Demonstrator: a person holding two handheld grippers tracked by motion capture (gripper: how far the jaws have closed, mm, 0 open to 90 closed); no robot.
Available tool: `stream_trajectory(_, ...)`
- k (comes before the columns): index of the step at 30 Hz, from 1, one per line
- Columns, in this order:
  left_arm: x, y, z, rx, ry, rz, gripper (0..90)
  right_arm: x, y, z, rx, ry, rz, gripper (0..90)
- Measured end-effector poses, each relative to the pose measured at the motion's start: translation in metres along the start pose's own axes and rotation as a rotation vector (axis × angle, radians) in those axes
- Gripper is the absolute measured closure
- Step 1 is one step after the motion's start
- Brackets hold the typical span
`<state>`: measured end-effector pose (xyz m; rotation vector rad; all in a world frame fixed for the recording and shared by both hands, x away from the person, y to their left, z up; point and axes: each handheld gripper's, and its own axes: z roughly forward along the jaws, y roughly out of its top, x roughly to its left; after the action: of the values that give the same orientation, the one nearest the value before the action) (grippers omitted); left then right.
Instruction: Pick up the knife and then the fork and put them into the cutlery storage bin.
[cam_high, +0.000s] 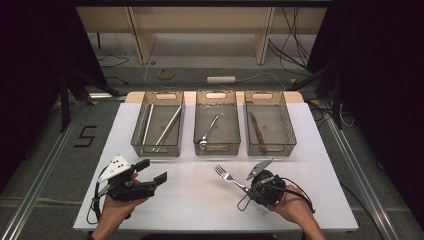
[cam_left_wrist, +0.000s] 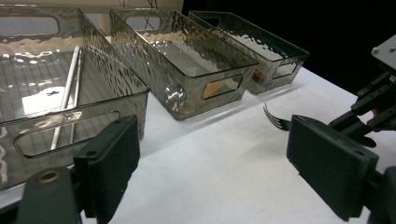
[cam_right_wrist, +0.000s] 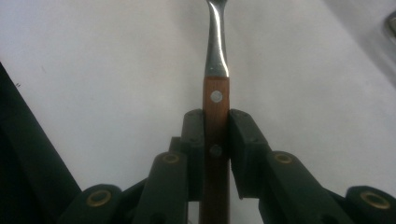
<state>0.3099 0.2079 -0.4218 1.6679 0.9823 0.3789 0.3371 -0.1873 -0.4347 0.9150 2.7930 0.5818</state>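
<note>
The white tabletop (cam_high: 200, 200) is brightly and evenly lit, apparently from overhead, while the room to both sides falls into near-black. In the high view shadows are short and soft, and the picture is a little grainy. In the left gripper view the bins (cam_left_wrist: 187, 56) throw rippled glare off their clear walls and soft shadows toward the camera; the near black jaws are blurred. In the right gripper view the fork (cam_right_wrist: 216, 70) handle is sharp, its steel neck glints, and the cloth behind is soft.
</note>
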Motion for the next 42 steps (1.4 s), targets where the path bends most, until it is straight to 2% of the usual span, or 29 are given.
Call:
stream_trajectory(3, 0.000, 0.000, 0.000, 0.000, 0.001, -0.002, 17.1, -0.006, -0.001, -0.003, -0.011, -0.001, 0.011, 77.6)
stream_trajectory(6, 0.000, 0.000, 0.001, 0.002, 0.002, -0.002, 17.1, -0.014, -0.003, -0.007, -0.048, 0.036, 0.037, 77.5)
stream_trajectory(19, 0.001, 0.000, 0.001, 0.000, 0.009, -0.010, 17.0, -0.055, 0.011, -0.023, -0.131, 0.018, 0.107, 77.5)
stream_trajectory(28, 0.001, 0.000, 0.001, -0.001, 0.008, -0.009, 17.0, -0.082, 0.024, -0.038, -0.194, -0.011, 0.157, 77.5)
stream_trajectory(37, 0.001, -0.001, 0.001, 0.002, 0.009, -0.009, 17.0, -0.098, 0.042, -0.048, -0.210, -0.036, 0.164, 77.5)
stream_trajectory(42, 0.000, 0.000, 0.001, -0.004, 0.010, -0.007, 17.0, -0.107, 0.052, -0.048, -0.199, -0.042, 0.177, 77.5)
